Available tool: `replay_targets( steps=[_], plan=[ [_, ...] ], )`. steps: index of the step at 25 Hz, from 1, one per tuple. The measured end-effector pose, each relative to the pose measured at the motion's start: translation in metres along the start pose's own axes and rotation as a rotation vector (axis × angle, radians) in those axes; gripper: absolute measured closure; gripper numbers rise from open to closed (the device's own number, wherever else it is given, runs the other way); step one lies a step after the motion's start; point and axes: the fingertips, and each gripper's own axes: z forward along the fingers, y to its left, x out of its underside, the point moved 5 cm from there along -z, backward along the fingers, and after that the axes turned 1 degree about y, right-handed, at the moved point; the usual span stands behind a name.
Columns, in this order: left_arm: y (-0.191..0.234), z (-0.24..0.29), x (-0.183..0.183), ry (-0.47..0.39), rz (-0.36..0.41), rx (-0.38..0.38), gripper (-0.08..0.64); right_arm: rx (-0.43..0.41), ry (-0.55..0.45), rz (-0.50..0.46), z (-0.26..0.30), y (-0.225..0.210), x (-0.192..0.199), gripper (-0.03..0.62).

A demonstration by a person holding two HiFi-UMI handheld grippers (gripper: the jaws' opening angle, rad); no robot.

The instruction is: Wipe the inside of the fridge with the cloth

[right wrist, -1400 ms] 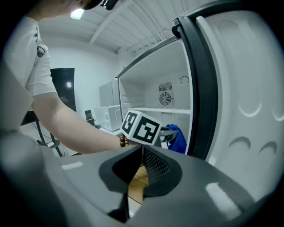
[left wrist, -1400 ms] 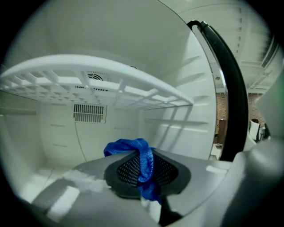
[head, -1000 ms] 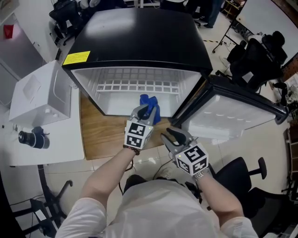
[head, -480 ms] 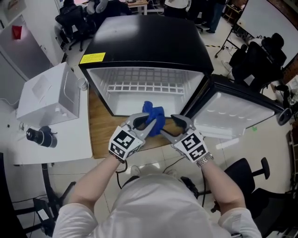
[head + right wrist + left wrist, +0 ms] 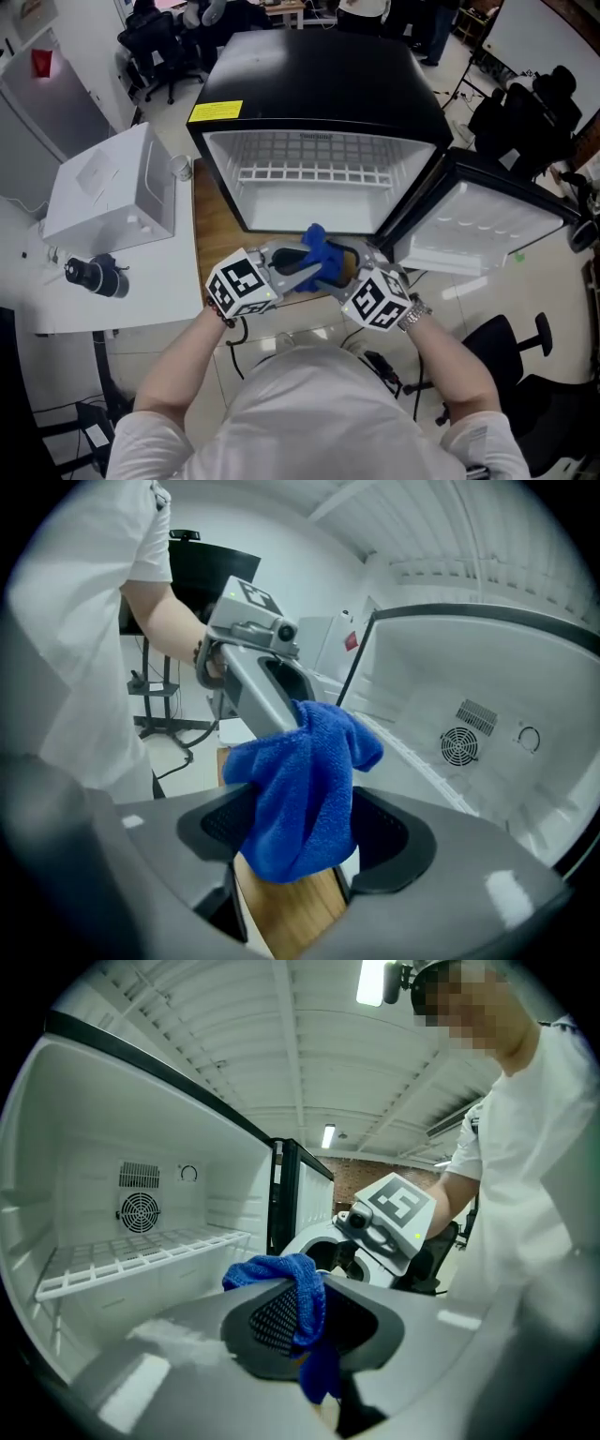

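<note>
- The cloth (image 5: 317, 255) is a small blue terry rag. It hangs bunched in the air just in front of the open fridge (image 5: 319, 89), at its lower lip, between the two sets of tongs. It is not yet inside.
- The left tongs (image 5: 302, 1309) are clenched on it. A fold is pinched between the tips, with a lobe bulging above and a tail drooping below.
- The right tongs (image 5: 295, 834) have just been opening and now stand wide. The rag hangs in the gap between them, but they are released, for the pads do not squeeze it.
- It should handle as light, soft and limp. It keeps no shape of its own, sags from wherever it is held, and cannot break.
- The terry pile should grip well against the pads. A thick fold is unlikely to slip, but a thin edge could pull free when dragged along a wall.
- The best hold is probably the bunched middle, taken deep between the pads. That leaves a wad ahead of the tips, so cloth rather than hard tips meets the white lining.
- The loose tail could catch on the wire shelf (image 5: 300, 173), so it is better kept short.
</note>
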Motion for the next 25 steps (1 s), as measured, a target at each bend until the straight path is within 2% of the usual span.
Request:
replay_targets(
  steps=[1, 4, 6, 11, 17, 20, 25],
  plan=[
    [0.000, -0.003, 0.002, 0.011, 0.003, 0.013, 0.511, -0.009, 0.001, -0.003, 0.004, 0.005, -0.002, 0.282],
    [0.000, -0.013, 0.009, 0.027, 0.008, 0.025, 0.511, -0.006, -0.007, 0.012, 0.013, 0.015, -0.008, 0.424],
    [0.000, -0.019, 0.012, 0.032, 0.008, 0.027, 0.509, 0.005, -0.010, 0.033, 0.017, 0.020, -0.012, 0.471],
    [-0.003, -0.027, 0.014, 0.024, -0.012, -0.008, 0.499, 0.067, -0.016, 0.106, 0.019, 0.025, -0.016, 0.502],
    [-0.017, -0.030, 0.003, -0.039, -0.045, -0.059, 0.444, 0.156, -0.064, 0.262, -0.003, 0.021, -0.008, 0.512],
    [-0.024, -0.040, -0.006, -0.104, -0.089, -0.134, 0.423, 0.223, -0.087, 0.331, -0.028, 0.013, 0.002, 0.514],
    [-0.038, -0.048, -0.018, -0.180, -0.102, -0.374, 0.437, 0.336, -0.140, 0.426, -0.073, 0.003, 0.009, 0.515]
  ],
)
